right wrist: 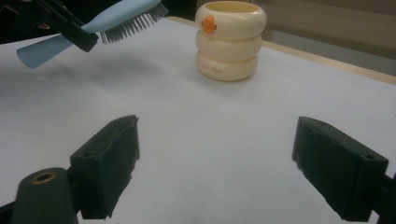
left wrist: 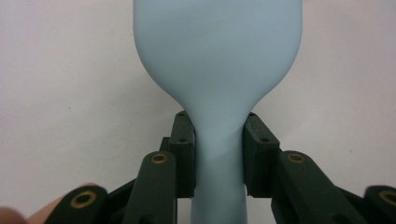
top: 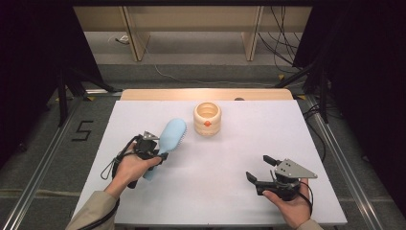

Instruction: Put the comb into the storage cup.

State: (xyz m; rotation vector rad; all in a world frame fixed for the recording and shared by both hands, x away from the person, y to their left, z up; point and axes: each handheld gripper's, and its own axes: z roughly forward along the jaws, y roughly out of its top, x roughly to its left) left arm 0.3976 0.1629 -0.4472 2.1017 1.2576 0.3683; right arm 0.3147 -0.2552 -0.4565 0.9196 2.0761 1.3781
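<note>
A light blue hairbrush (top: 171, 138) is held above the white table (top: 225, 158) at the left, bristles facing down, head pointing toward the far side. My left gripper (top: 154, 152) is shut on its handle (left wrist: 218, 154), both pads pressing the narrow neck. In the right gripper view the hairbrush (right wrist: 122, 17) hangs in the air at the upper left. A cream ringed pot (top: 207, 119) with an orange dot stands upright at the table's far middle, to the right of the brush head. My right gripper (top: 259, 168) rests near the front right, jaws wide open with nothing between them (right wrist: 215, 172).
The cream pot (right wrist: 230, 39) stands ahead of the right gripper. A wooden edge (top: 206, 94) borders the table's far side. Cables and dark stands lie on the floor beyond, and metal rails run along both sides.
</note>
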